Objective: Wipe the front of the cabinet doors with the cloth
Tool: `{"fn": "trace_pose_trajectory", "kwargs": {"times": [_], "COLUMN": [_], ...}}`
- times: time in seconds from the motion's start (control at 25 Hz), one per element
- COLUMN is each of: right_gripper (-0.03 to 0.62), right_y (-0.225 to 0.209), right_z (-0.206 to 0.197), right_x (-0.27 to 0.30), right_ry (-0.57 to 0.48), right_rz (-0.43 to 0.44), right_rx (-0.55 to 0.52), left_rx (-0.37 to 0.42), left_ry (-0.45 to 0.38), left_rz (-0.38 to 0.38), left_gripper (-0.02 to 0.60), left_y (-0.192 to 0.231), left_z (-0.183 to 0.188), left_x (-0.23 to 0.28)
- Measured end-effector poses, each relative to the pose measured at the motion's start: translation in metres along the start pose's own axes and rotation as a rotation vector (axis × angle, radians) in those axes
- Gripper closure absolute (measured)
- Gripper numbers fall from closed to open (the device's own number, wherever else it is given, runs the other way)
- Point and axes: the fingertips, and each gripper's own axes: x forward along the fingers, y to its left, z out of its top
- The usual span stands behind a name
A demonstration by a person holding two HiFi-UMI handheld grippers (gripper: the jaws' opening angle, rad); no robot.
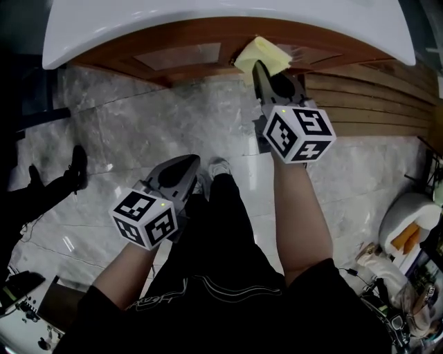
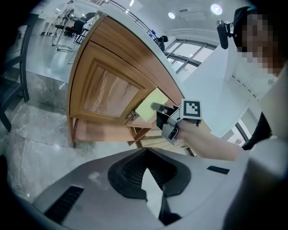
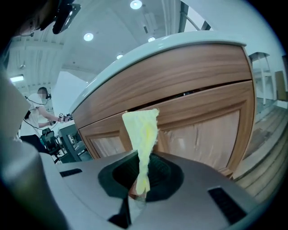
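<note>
A curved wooden cabinet (image 1: 181, 55) stands under a white countertop (image 1: 208, 21). My right gripper (image 1: 259, 69) is raised to the cabinet front and is shut on a yellow cloth (image 1: 261, 57). In the right gripper view the cloth (image 3: 141, 134) rises from the jaws (image 3: 140, 179) in front of the frame between two door panels (image 3: 202, 134). The left gripper view shows the cloth (image 2: 150, 104) lying flat against the wood beside a door panel (image 2: 108, 92). My left gripper (image 1: 181, 169) hangs low over the floor, away from the cabinet, shut with nothing in it.
Grey marble floor (image 1: 138, 131) runs in front of the cabinet. A slatted wooden platform (image 1: 367, 104) lies to the right. A person in black (image 1: 55, 180) stands at the left. A white chair (image 1: 408, 221) and cabled gear (image 1: 387, 297) crowd the lower right.
</note>
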Motion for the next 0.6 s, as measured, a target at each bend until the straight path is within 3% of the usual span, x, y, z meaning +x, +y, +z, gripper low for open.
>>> {"fn": "trace_pose_trajectory", "kwargs": {"times": [0.16, 0.32, 0.6], "right_gripper": [0.553, 0.553, 0.553], "right_y": [-0.007, 0.006, 0.062], "right_z": [-0.002, -0.006, -0.041], "right_x": [-0.007, -0.014, -0.006], "right_ry": [-0.004, 0.004, 0.101], "right_rz": [-0.015, -0.01, 0.108], "right_rx": [0.022, -0.028, -0.145], "left_rx": [-0.002, -0.005, -0.047], "left_ry": [0.006, -0.005, -0.047], "left_rz": [-0.002, 0.01, 0.064], "left_gripper": [0.575, 0.575, 0.575], "left_y": [-0.001, 0.006, 0.032], "left_z": [-0.003, -0.002, -0.003], "left_x": [0.002, -0.003, -0.024]}}
